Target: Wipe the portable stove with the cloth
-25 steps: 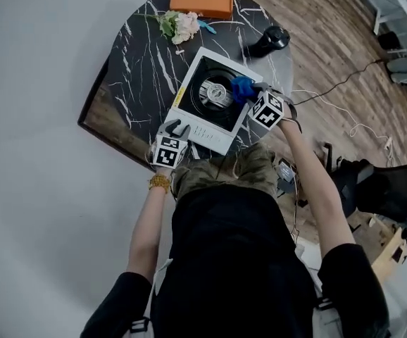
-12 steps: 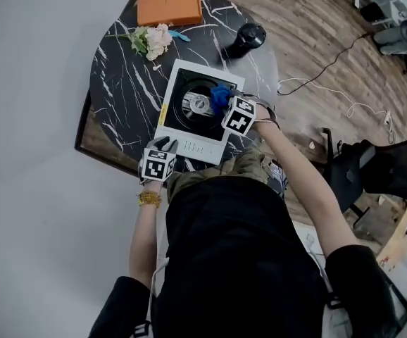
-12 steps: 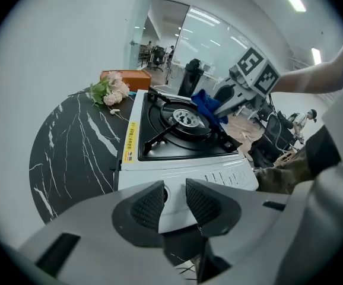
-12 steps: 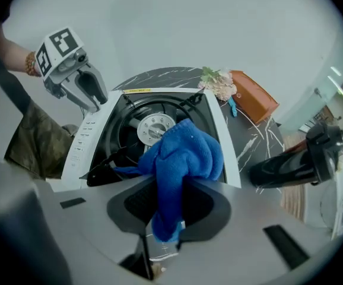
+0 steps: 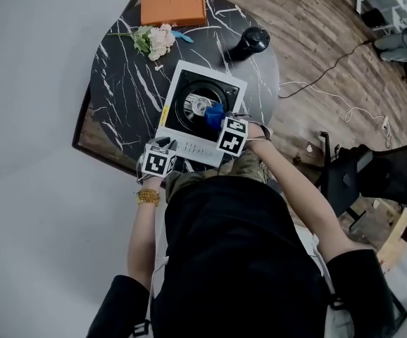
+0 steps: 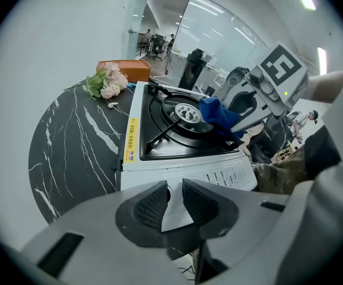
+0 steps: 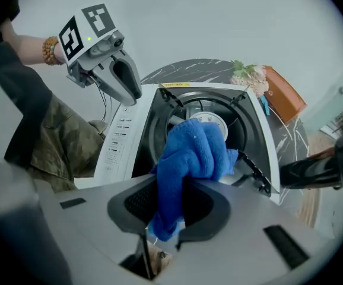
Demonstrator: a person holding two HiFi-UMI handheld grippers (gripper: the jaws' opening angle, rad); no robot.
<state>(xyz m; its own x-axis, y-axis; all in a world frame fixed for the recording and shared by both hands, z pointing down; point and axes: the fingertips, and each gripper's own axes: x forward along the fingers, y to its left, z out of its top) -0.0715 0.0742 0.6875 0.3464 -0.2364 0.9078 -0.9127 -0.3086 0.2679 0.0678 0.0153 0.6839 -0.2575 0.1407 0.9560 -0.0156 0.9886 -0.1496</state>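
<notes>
the blue cloth [image 7: 195, 147] is soft, light and bunched. the right gripper [image 7: 171, 199] pinches its lower fold, and the free wad rests in the black burner well of the portable stove [image 6: 183, 164], just beside the burner [image 5: 196, 105]. the stove is rigid and would likely slide. the left gripper [image 6: 172, 202] is closing on its white front corner, pads seemingly touching it. the raised pan supports [image 7: 251, 168] could snag the cloth. artificial flowers [image 5: 154, 39], an orange box [image 5: 173, 8] and a black cylinder [image 5: 249, 42] sit well apart on the marble table [image 5: 119, 90].
</notes>
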